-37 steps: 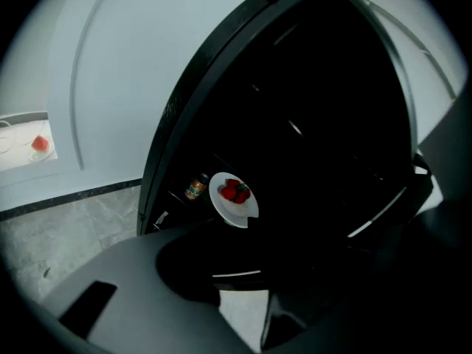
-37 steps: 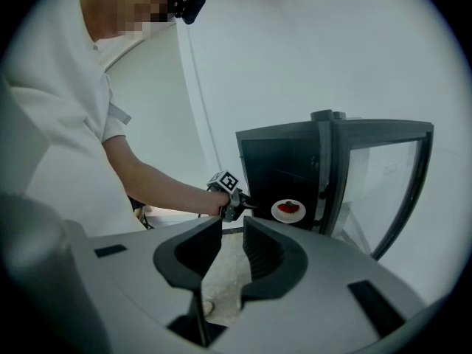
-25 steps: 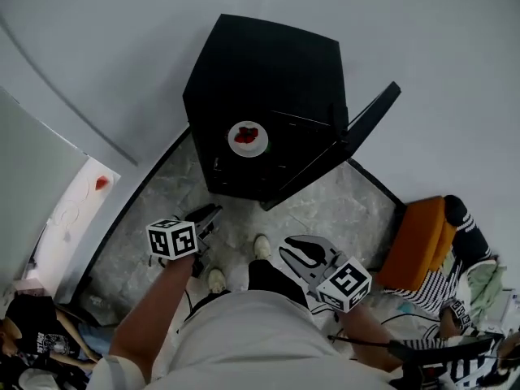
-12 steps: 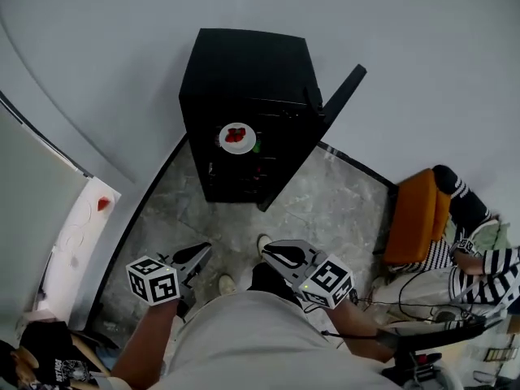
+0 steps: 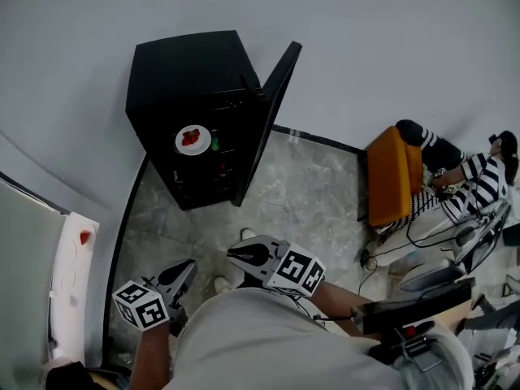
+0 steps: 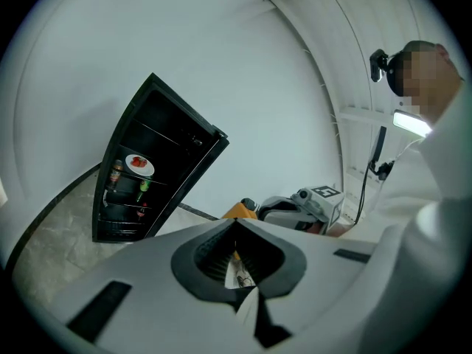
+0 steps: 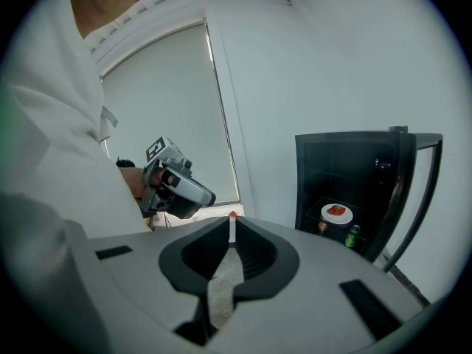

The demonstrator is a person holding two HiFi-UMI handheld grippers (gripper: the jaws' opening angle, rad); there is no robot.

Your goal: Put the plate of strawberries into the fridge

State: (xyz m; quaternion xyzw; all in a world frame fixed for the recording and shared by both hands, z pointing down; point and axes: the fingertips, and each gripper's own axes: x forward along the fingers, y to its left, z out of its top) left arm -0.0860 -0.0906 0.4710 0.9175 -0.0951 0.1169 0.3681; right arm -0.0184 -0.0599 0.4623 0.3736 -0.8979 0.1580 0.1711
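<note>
Black and upright, the fridge (image 5: 175, 71) stands against the pale wall with its door (image 5: 272, 96) swung wide open. The marbled grey floor (image 5: 309, 193) lies between it and the person, who is well apart from it.

Both tongs are held close to the body. The left tongs (image 5: 188, 266) are clenched on nothing, with their tips meeting in the left gripper view. The right tongs (image 5: 236, 256) are likewise drawn together and empty, with only a thin slit between them.

The plate (image 5: 203, 146) sits on an upper shelf inside the fridge, above a green can (image 5: 215, 145). On it lie the strawberries (image 5: 191, 136), heaped near its middle.

The putting-in looks done; only the door looks left to close. If the plate had to be taken up again, it looks stiff, smooth and breakable, so its near rim is the place to pinch. It would need keeping level, since the berries are soft, loose and likely to roll.
</note>
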